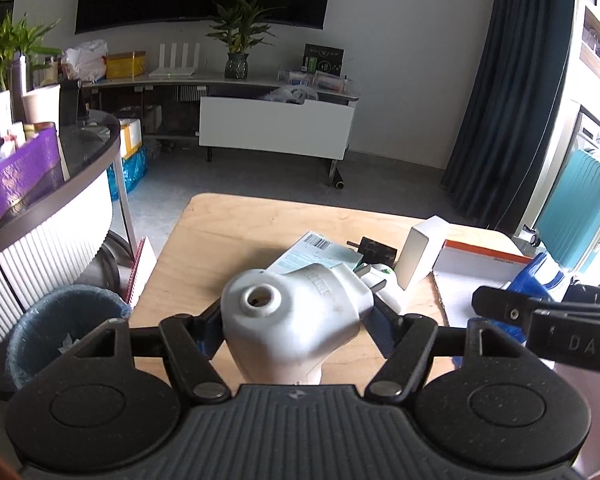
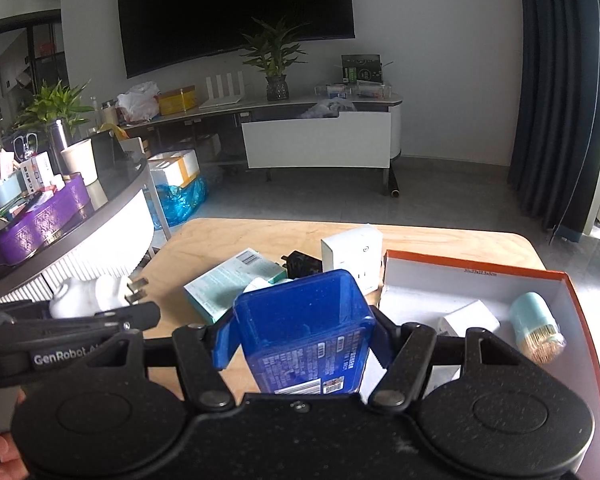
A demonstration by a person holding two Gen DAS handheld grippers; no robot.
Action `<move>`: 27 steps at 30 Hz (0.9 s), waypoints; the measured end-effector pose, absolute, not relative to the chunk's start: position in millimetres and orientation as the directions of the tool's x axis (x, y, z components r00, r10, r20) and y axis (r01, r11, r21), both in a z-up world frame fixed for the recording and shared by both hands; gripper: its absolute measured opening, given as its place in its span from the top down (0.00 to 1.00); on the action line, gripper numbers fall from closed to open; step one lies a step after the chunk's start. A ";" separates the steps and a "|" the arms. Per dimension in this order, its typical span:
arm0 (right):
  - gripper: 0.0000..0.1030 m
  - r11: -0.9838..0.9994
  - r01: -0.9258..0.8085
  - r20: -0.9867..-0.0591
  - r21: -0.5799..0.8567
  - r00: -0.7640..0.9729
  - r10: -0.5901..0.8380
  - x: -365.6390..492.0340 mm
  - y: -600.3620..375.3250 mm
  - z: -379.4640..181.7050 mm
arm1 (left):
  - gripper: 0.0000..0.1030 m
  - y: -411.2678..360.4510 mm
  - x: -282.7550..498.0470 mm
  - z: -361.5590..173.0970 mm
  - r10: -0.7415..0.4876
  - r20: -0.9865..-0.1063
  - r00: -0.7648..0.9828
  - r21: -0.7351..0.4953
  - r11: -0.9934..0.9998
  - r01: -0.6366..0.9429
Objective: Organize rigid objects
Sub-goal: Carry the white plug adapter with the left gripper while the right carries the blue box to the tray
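Note:
My left gripper is shut on a white power plug, held above the wooden table; the plug's prongs point away. It shows in the right wrist view at the left. My right gripper is shut on a blue plastic box, held just left of an orange-rimmed white tray. The tray holds a white item and a toothpick jar.
On the table lie a teal-white flat box, a black adapter and an upright white box. A round counter with a purple tin stands at the left, and a bin below it.

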State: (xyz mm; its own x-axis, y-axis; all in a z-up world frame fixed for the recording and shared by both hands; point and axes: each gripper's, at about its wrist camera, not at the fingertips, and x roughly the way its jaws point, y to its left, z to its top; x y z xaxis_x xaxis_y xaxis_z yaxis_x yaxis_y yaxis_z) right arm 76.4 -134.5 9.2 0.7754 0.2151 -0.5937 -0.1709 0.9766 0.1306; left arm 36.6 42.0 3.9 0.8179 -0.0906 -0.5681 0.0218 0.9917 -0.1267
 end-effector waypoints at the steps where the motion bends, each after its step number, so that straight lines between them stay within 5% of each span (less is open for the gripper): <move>1: 0.24 0.977 -0.168 -0.592 0.135 0.777 0.215 73.4 -134.4 10.4 | 0.31 41.8 35.1 5.4 -0.090 -0.566 0.819 -0.126 0.992 0.022; 27: 0.24 0.979 -0.141 -0.585 0.144 0.786 0.199 33.1 -139.6 20.5 | 0.31 33.7 7.6 14.9 -0.094 -0.553 0.828 -0.117 0.993 0.035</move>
